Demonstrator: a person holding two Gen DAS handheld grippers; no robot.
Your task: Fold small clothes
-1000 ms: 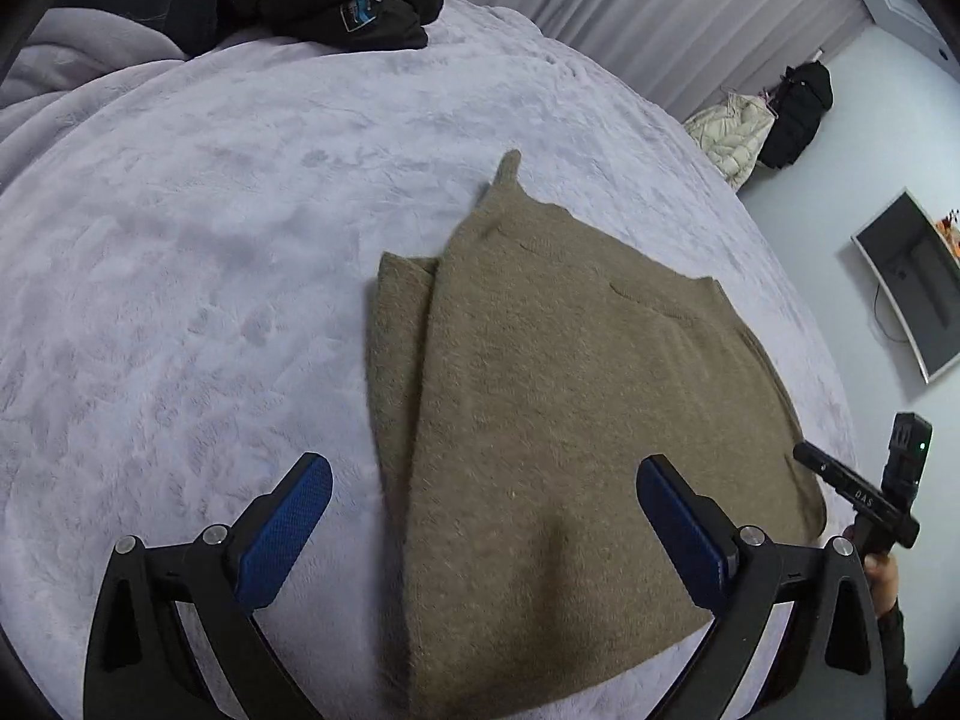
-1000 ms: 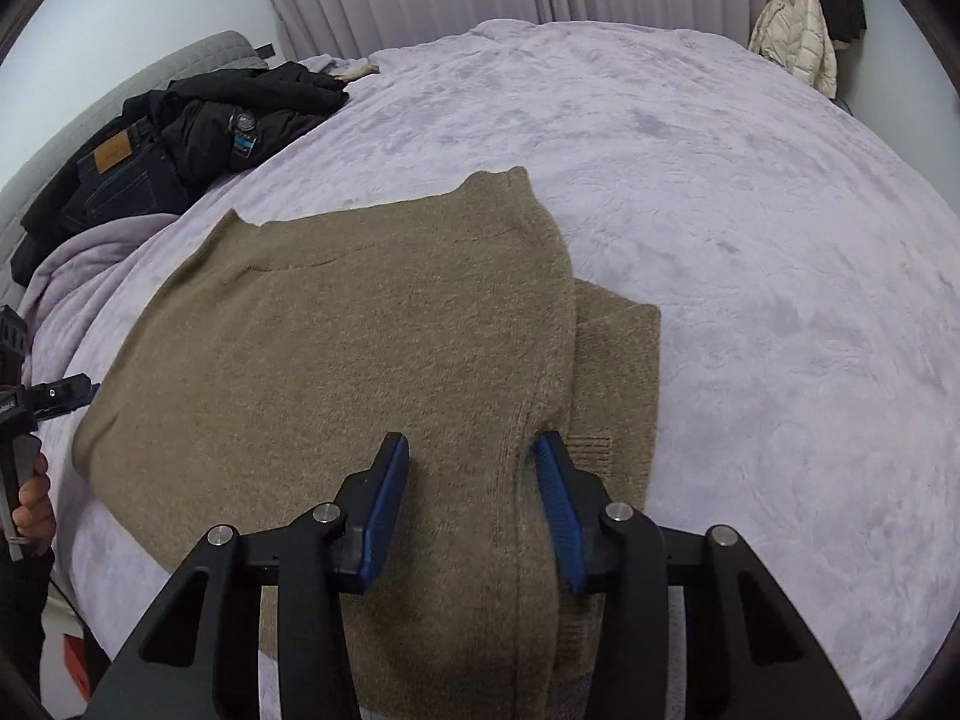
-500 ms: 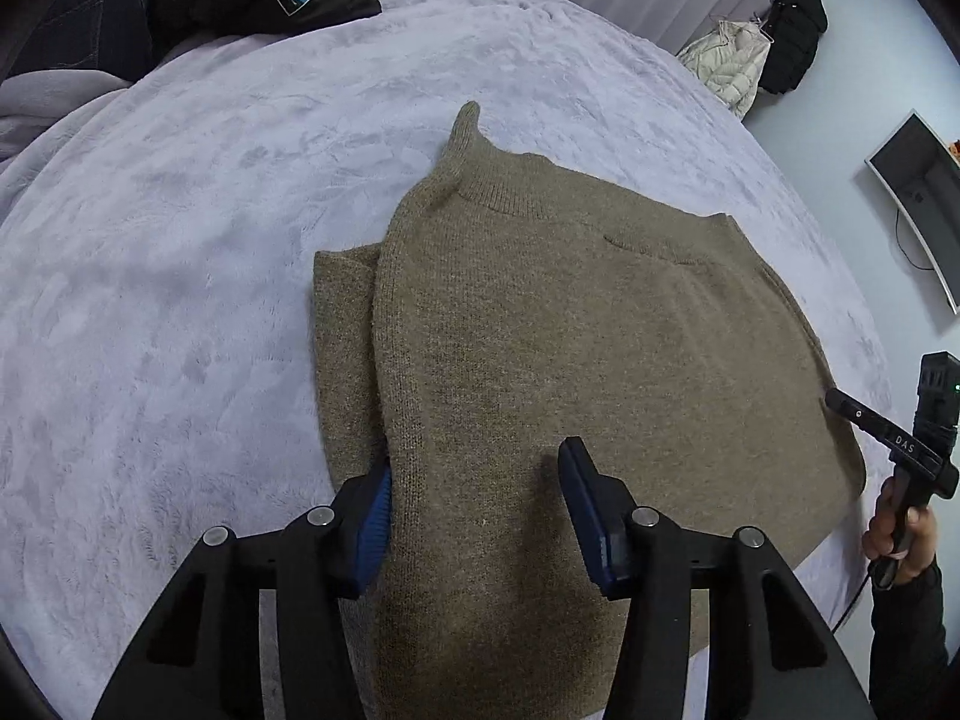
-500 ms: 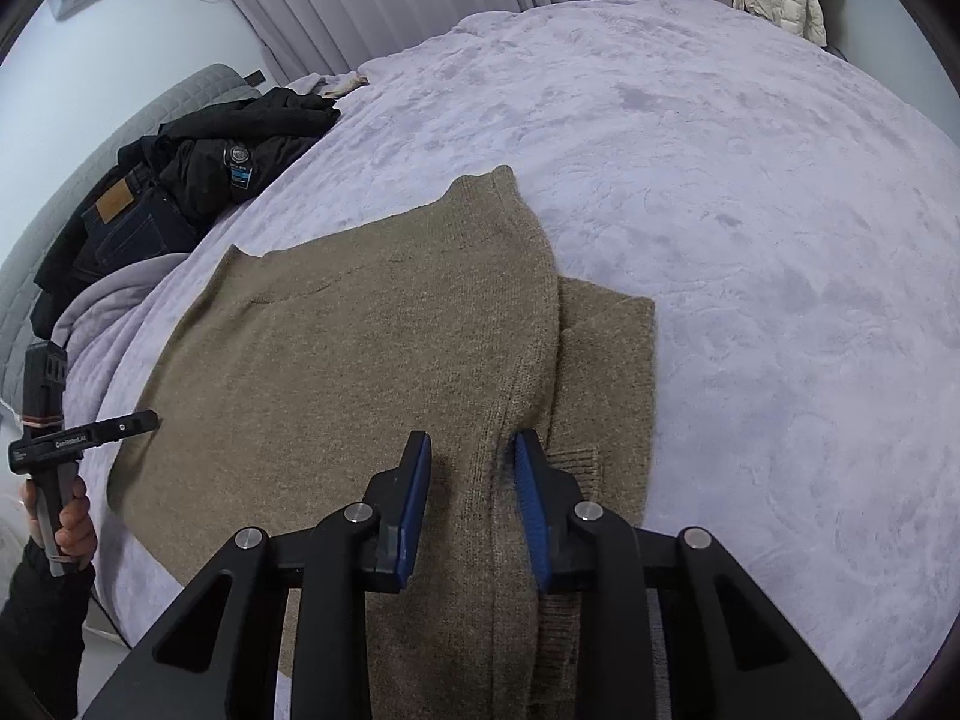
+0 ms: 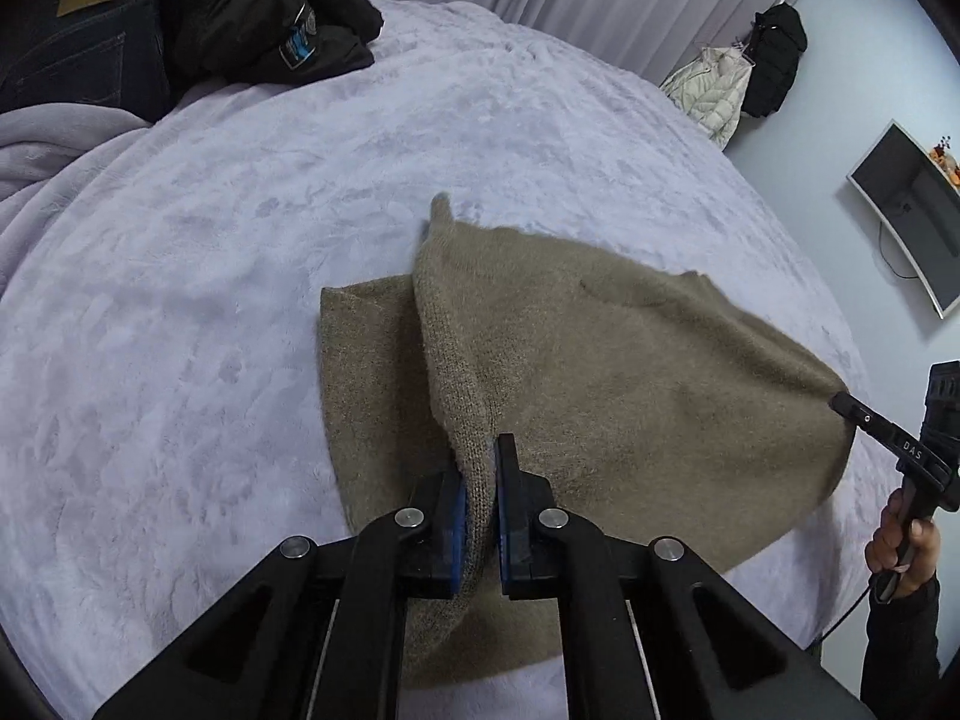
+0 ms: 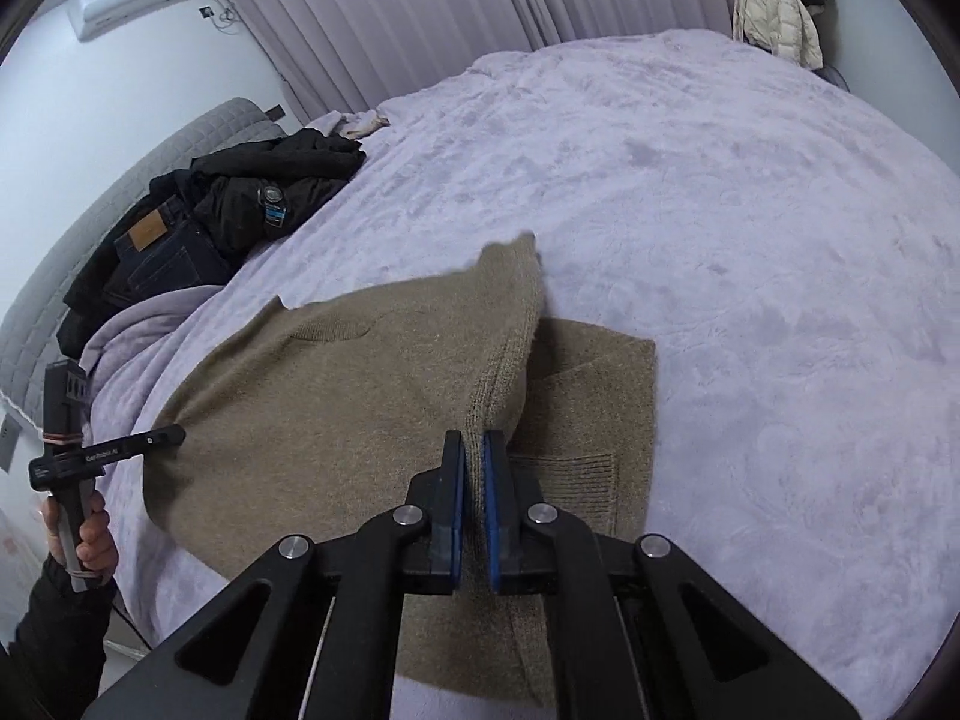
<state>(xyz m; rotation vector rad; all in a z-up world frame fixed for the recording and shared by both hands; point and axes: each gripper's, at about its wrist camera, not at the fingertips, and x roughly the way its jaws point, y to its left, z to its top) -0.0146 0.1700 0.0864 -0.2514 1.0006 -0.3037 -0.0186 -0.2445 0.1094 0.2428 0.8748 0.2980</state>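
Observation:
An olive-brown knit sweater [image 5: 630, 390] [image 6: 330, 420] lies on the lilac bed cover [image 5: 180, 300], a sleeve [image 5: 372, 372] [image 6: 600, 390] folded under its side edge. My left gripper [image 5: 477, 450] is closing on the sweater's left folded edge, blue pads pressing the knit, which rises off the bed. My right gripper [image 6: 474, 438] pinches the opposite edge the same way, its jaws closing tight on a lifted ridge of cloth. Each view shows the other gripper at the sweater's far edge, held by a hand [image 5: 900, 540] [image 6: 84, 534].
A pile of a black jacket and dark jeans [image 5: 252, 18] [image 6: 240, 210] sits at the bed's far corner by the grey headboard [image 6: 150, 150]. Curtains [image 6: 420, 12] run behind. Hanging coats [image 5: 714, 84] and a wall screen [image 5: 906, 210] stand beyond the bed.
Both grippers went from open over the flat sweater to shut on its side edges. Both have risen, lifting the pinched cloth off the bed.

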